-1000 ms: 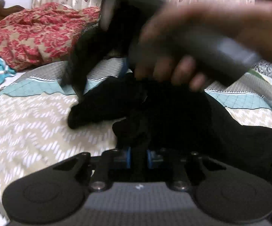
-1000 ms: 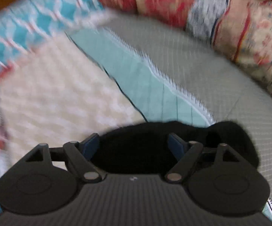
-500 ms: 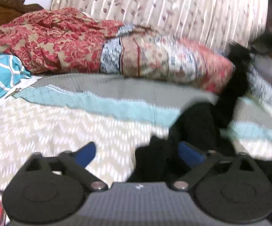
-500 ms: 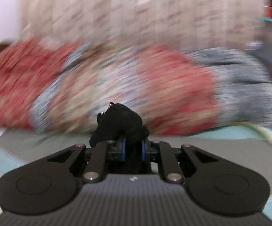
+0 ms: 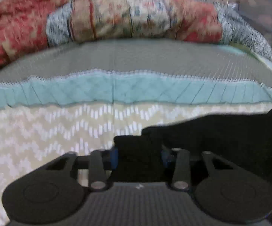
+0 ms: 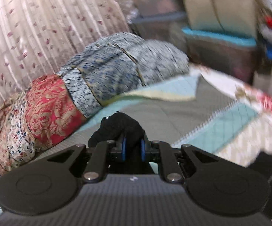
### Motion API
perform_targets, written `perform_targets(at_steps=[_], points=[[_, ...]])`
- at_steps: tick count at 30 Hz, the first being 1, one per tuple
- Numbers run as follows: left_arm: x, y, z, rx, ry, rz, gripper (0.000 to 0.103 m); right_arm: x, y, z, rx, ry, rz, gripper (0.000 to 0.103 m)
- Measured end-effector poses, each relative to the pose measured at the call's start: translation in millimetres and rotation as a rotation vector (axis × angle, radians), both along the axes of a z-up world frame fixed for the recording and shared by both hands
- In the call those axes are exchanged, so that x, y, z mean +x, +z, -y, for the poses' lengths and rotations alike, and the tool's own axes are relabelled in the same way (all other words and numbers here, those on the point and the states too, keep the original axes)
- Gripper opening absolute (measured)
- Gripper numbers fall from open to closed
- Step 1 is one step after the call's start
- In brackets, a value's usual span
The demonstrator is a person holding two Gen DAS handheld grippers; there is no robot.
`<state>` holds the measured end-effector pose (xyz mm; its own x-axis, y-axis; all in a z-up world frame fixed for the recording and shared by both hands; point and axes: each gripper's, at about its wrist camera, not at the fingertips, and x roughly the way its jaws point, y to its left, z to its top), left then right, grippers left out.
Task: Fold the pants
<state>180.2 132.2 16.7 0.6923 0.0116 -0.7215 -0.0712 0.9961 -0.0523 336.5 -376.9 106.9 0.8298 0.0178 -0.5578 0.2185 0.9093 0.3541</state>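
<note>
Lying along the far edge of the bed (image 5: 60, 131) is a long rolled quilt (image 5: 136, 17) in red, cream and blue-grey patches, with a pale pleated curtain (image 6: 32, 28) hanging behind it. The bedspread runs in bands: cream zigzag nearest, then a teal strip (image 5: 117, 90), then grey. Past the foot of the bed, in the right wrist view, stacked boxes and bags (image 6: 220, 37) crowd the corner, too blurred to name closer.

The black pants (image 5: 211, 131) lie on the cream zigzag cloth, spreading off toward the right edge of the left wrist view. The left gripper (image 5: 138, 157) has a fold of them between its blue pads, and its jaws are closing; the pads seem to press the cloth already, though the dark fabric and the blur make the contact hard to judge.

The right gripper (image 6: 133, 148) is clamped, jaws nearly together, on a bunched end of the pants, which bulges out above the pads over the grey band.
</note>
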Motion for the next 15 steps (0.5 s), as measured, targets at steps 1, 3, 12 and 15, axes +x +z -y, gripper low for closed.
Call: perform_targets(at_steps=[1, 3, 12, 15], points=[[-10, 13, -6, -0.022, 0.031, 0.059, 0.028, -4, -3, 9, 0.039, -0.007, -0.006, 0.017], [-39, 37, -27, -0.084, 0.14, 0.209, 0.027, -13, -7, 26, 0.127, -0.025, -0.006, 0.017], [-115, 25, -100, -0.323, 0.58, 0.308, 0.027, 6, -42, 19, 0.002, -0.098, -0.031, 0.052], [-128, 26, -95, -0.262, 0.565, 0.311, 0.028, 2, -60, 25, 0.05, -0.042, -0.056, 0.052]])
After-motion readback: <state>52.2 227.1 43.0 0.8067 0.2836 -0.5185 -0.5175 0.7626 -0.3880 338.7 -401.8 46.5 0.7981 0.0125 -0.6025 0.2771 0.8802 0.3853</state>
